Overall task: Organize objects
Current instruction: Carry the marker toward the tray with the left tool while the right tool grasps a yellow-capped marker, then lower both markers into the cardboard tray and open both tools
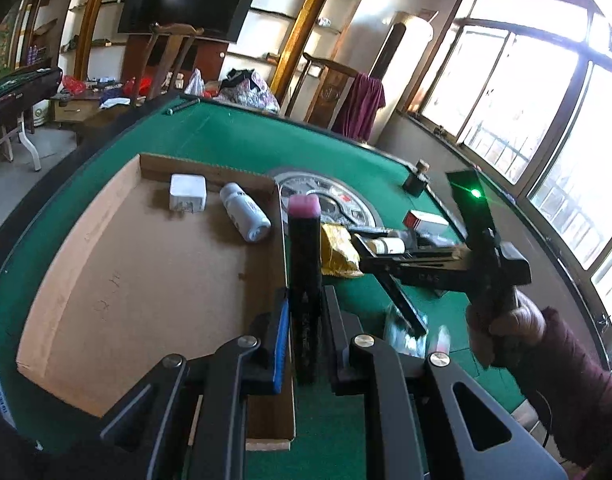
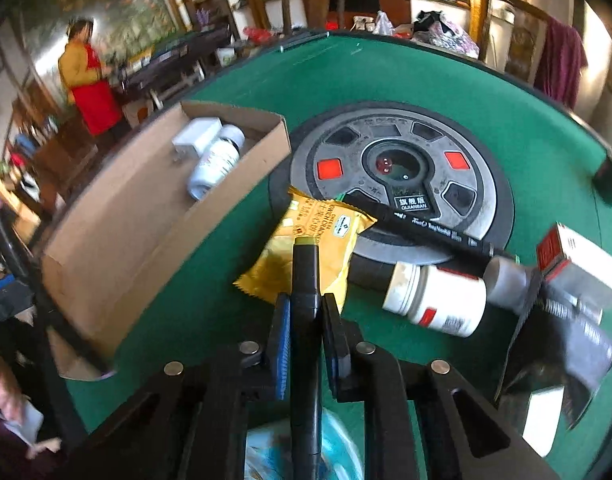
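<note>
The left gripper (image 1: 304,320) is clenched on a pink-tipped stick (image 1: 304,256). The stick is a square-sided black bar with a matte pink cap, and it stands upright over the right wall of the box (image 1: 210,168). The box is a shallow tray of plain brown cardboard lying on the green felt table (image 1: 226,136). Against its far wall sit a smooth white charger block (image 1: 188,198) and, just beside that, a white plastic bottle (image 1: 246,218) lying on its side.

The right gripper (image 2: 305,300) is clamped on a thin, flat black bar (image 2: 305,268), which runs back between the blue ribbed pads. It hangs to the right of the box, above a crinkled yellow foil packet (image 2: 274,264).

Also right of the box is a round grey metal hub (image 2: 402,128) with red square buttons. A slim black pen (image 2: 422,232) lies across its near edge. Farther right are a squat white jar (image 2: 438,300) on its side and a red-and-white carton (image 2: 582,256).

A hand (image 1: 506,328) in a maroon knit sleeve grips the right tool's handle.
</note>
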